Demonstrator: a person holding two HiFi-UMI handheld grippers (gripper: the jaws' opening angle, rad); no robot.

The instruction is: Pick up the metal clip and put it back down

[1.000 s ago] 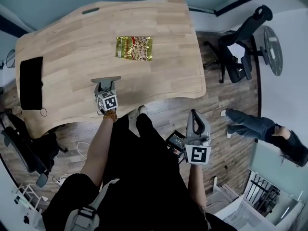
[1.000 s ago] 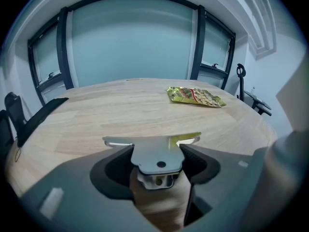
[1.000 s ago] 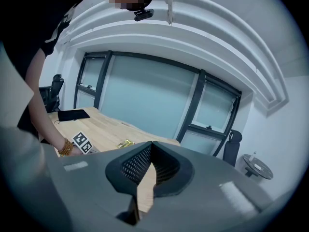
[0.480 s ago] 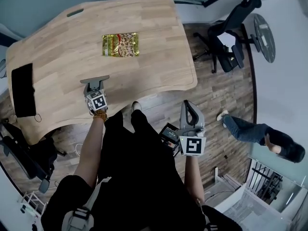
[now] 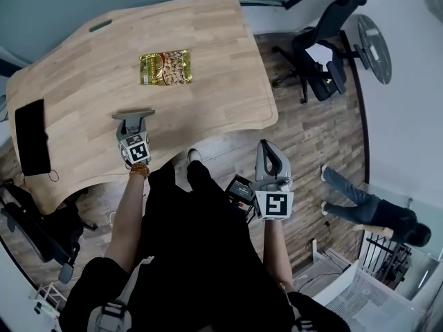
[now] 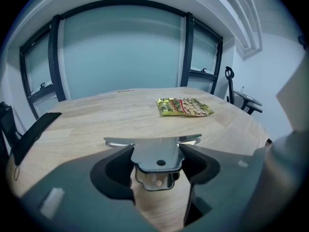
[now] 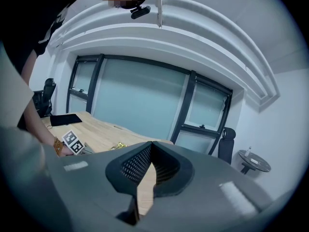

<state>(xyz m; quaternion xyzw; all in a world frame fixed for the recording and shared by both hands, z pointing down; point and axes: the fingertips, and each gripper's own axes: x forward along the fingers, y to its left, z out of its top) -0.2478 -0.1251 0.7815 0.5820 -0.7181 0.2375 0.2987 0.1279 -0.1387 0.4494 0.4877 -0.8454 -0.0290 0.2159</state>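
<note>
Metal clip point(image 6: 157, 151) is gripped crosswise in the closed left tongs point(image 5: 133, 119), its long bar lying left to right over the wooden bench point(image 5: 208, 68) at centre-left, while the right tongs point(image 7: 146, 175), closed on nothing, are held off-bench at lower right.

I am finding bare wood open all round my left gripper point(image 5: 133, 122), its jaws filled by the metal clip point(image 6: 155, 152). On the table point(image 5: 221, 95) only the snack packet point(image 5: 165, 68) is sitting well ahead and the black pad point(image 5: 32, 137) far off at the left edge. My right gripper point(image 5: 267, 149) is hanging beyond the table over the floor, with an office chair point(image 5: 322, 54) and a person point(image 5: 370, 213) taking up room well to its right.
</note>
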